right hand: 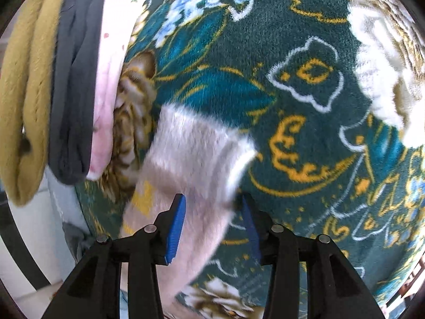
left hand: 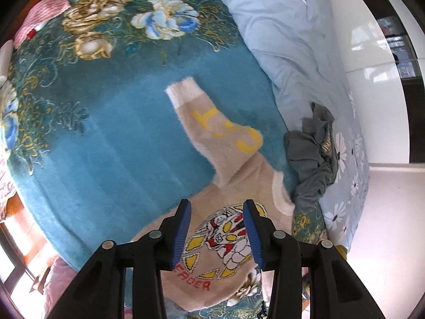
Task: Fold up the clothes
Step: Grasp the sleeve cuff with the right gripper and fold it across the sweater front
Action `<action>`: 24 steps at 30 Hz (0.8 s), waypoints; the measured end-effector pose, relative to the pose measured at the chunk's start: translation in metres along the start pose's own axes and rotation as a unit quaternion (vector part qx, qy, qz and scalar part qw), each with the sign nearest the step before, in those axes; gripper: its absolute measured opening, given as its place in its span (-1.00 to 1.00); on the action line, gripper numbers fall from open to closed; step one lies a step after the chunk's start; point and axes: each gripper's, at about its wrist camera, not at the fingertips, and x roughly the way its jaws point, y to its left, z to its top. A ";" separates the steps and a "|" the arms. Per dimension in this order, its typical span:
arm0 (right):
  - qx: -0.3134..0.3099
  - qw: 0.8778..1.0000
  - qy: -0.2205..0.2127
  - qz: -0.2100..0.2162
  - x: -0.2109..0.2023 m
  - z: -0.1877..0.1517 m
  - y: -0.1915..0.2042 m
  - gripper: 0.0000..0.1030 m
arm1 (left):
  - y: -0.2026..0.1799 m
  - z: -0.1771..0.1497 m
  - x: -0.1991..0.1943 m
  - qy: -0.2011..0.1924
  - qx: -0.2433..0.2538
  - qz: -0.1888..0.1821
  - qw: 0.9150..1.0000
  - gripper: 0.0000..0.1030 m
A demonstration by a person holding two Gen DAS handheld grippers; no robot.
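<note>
Beige sweater (left hand: 233,164) on a teal floral blanket (left hand: 106,133).
Sweater: yellow letters, red-yellow-white emblem, white cuffs. Blanket: gold and blue flowers. Gripper pads blue.

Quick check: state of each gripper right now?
Left gripper: open, above the beige sweater, holding nothing.
Right gripper: open, jaws either side of the sweater's sleeve, not pressing it.

Sweater (left hand: 239,186) lies flat on blanket (left hand: 106,133), one sleeve (left hand: 212,117) reaching up and left across it; crumpled garment (left hand: 310,156) sits just right of sweater, at edge of quilt (left hand: 279,26) behind. Right wrist view: folded stack (right hand: 66,93) at blanket's left edge, sweater cuff (right hand: 191,143) near it.
</note>
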 end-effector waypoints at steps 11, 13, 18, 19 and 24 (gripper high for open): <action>-0.024 0.999 -0.020 -0.018 -0.014 0.001 0.025 -0.79 | 0.051 0.003 -0.018 -0.011 -0.041 -0.009 0.999 -0.14; -0.038 0.999 -0.025 -0.008 -0.022 -0.002 0.035 -0.80 | 0.061 0.004 -0.021 -0.011 -0.049 -0.014 0.999 -0.14; -0.140 0.989 -0.049 0.019 -0.063 -0.031 0.084 -0.81 | 0.082 0.012 -0.024 -0.010 -0.070 -0.033 0.997 -0.14; -0.169 0.984 -0.053 0.023 -0.069 -0.040 0.098 -0.81 | 0.085 0.014 -0.023 -0.010 -0.076 -0.039 0.996 -0.14; -0.345 0.935 -0.059 0.058 -0.110 -0.115 0.184 -0.81 | 0.087 0.025 -0.012 0.005 -0.080 -0.076 0.994 -0.14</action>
